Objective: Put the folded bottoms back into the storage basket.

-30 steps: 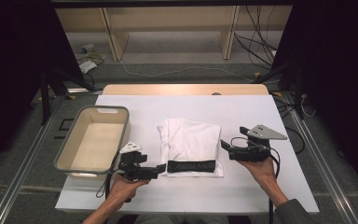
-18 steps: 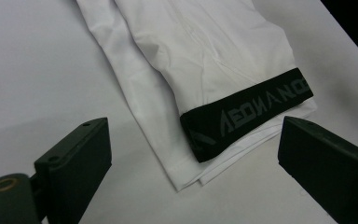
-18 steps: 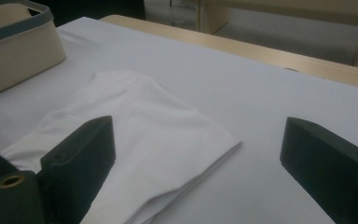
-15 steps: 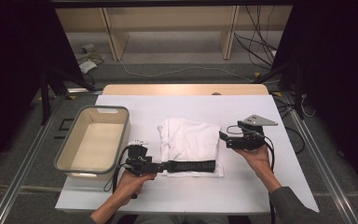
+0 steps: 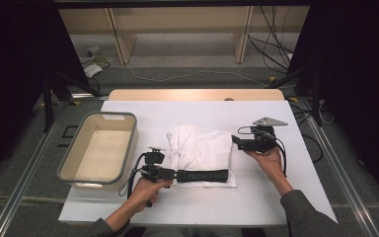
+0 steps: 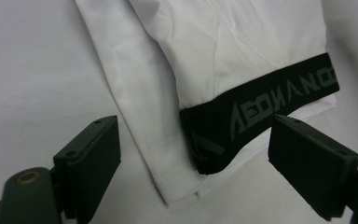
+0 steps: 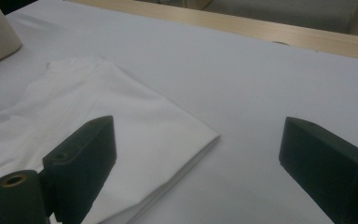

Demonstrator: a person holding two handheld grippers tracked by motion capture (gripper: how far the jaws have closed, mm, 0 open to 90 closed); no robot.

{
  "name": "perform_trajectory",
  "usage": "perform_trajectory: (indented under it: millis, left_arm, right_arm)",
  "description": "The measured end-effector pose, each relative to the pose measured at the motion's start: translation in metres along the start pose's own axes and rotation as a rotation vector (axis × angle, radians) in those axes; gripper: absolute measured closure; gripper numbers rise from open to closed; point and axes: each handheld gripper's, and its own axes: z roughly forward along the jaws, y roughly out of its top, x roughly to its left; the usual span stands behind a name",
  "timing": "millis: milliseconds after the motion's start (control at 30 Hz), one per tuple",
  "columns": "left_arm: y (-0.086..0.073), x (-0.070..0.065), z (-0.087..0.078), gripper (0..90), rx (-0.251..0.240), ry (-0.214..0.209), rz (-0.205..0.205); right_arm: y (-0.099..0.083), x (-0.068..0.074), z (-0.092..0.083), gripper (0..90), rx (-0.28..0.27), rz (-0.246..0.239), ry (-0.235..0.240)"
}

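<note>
The left gripper is low at the near left corner of the folded white garment. Its 2 jaws stand wide apart and have just been closing a little; the end of the black waistband lies between them, but the pads do not press it. Farther back, the right gripper is just beside the garment's right edge, its 2 jaws wide open, holding nothing. The beige bin stands left on the white table.
</note>
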Motion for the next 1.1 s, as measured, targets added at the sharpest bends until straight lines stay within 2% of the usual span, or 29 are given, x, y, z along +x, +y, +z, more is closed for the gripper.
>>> perform_trajectory:
  millis: [167, 200, 233, 300, 333, 400, 433, 467, 500, 533, 567, 633, 767, 833, 900, 1100]
  left_arm:
    - [0.002, -0.005, 0.002, 23.2, 0.016, 0.023, 0.030]
    - [0.001, -0.005, 0.003, 33.5, 0.013, 0.032, 0.041]
    - [0.001, -0.009, 0.005, 35.4, 0.008, 0.055, 0.066]
    - [0.001, -0.011, 0.006, 37.0, 0.009, 0.052, 0.072]
    - [0.002, -0.011, 0.007, 43.4, 0.012, 0.034, 0.063]
    - [0.002, -0.016, 0.010, 46.4, 0.011, 0.051, 0.090]
    - [0.003, -0.017, 0.011, 52.0, 0.018, 0.042, 0.091]
    - [0.003, -0.018, 0.013, 61.9, 0.012, 0.048, 0.088]
    - [0.004, -0.019, 0.013, 66.3, 0.014, 0.064, 0.097]
    - [0.004, -0.019, 0.014, 66.3, 0.015, 0.070, 0.100]
    - [0.004, -0.017, 0.014, 70.1, 0.013, 0.067, 0.093]
    - [0.005, -0.012, 0.014, 77.4, 0.007, 0.044, 0.062]
    - [0.005, -0.011, 0.013, 81.0, 0.010, 0.020, 0.059]
    - [0.005, -0.012, 0.013, 81.3, -0.001, -0.005, 0.042]
    - [0.005, -0.015, 0.013, 81.5, -0.003, -0.025, 0.045]
    - [0.005, -0.019, 0.012, 80.2, 0.002, 0.005, 0.089]
  right_arm:
    - [-0.001, -0.002, 0.004, 12.2, 0.012, 0.009, 0.011]
    - [-0.001, -0.001, 0.005, 12.6, 0.013, 0.013, 0.012]
    - [0.000, -0.001, 0.006, 12.7, 0.012, 0.012, 0.016]
    - [0.000, 0.000, 0.006, 12.7, 0.012, 0.013, 0.018]
    - [0.000, 0.001, 0.007, 13.1, 0.014, 0.010, 0.022]
    - [0.000, 0.002, 0.007, 13.2, 0.014, 0.010, 0.024]
    - [0.001, 0.002, 0.008, 13.2, 0.017, 0.006, 0.026]
    - [0.001, 0.003, 0.008, 13.2, 0.019, 0.003, 0.027]
    - [0.001, 0.004, 0.009, 13.4, 0.019, 0.003, 0.028]
    - [0.001, 0.004, 0.009, 13.4, 0.019, 0.003, 0.028]
    - [0.001, 0.004, 0.009, 13.6, 0.020, 0.003, 0.030]
    - [0.002, 0.004, 0.009, 14.0, 0.017, 0.000, 0.031]
    - [0.003, 0.005, 0.011, 14.4, 0.021, 0.000, 0.033]
    - [0.003, 0.005, 0.012, 14.6, 0.021, 0.000, 0.035]
    - [0.004, 0.005, 0.013, 14.7, 0.021, 0.001, 0.036]
    - [0.006, 0.004, 0.018, 15.1, 0.037, 0.008, 0.034]
